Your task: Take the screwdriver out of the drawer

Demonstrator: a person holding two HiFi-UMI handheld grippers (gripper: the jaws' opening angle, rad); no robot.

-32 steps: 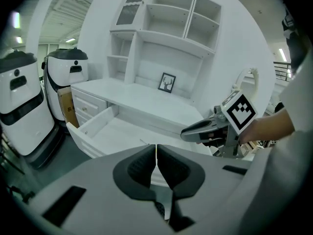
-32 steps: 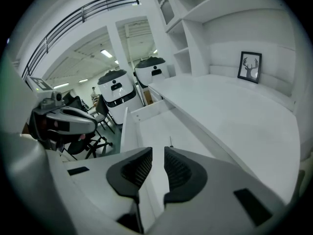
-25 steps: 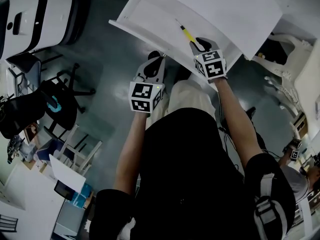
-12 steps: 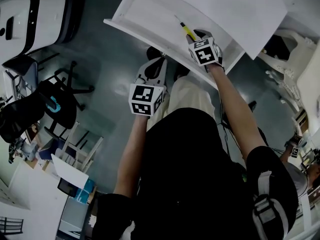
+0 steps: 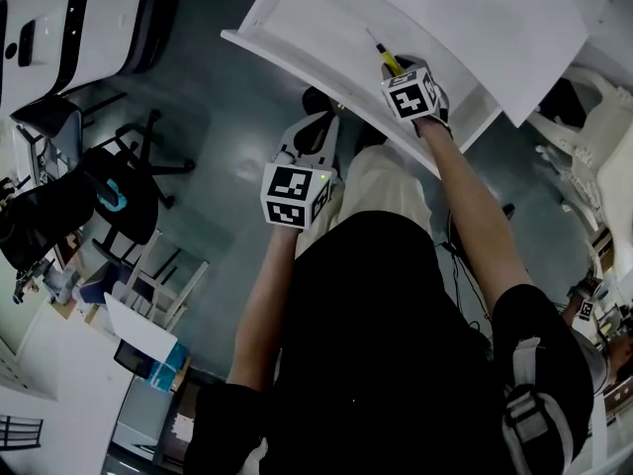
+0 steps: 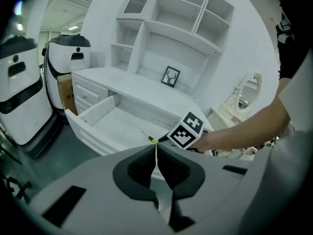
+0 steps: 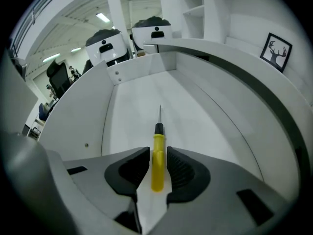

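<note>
We see the drawer (image 5: 297,23) pulled out at 12 o'clock in the head view, white and bare apart from the screwdriver (image 7: 157,168), which lies flat on its bottom. In the right gripper view the thin shaft points to 12 o'clock, toward the drawer's far wall. The yellow handle sits between the jaws of the right gripper (image 7: 157,156). Those jaws have just been closing and now stand narrow, with the pads close on either side of the handle. We make out a thin gap on each side, so they are not pressing on it. The left gripper (image 6: 156,155) hangs outside the drawer, at about 7 o'clock from the right one in the head view. It is above the dark floor (image 5: 227,146), jaws together with nothing between them
</note>
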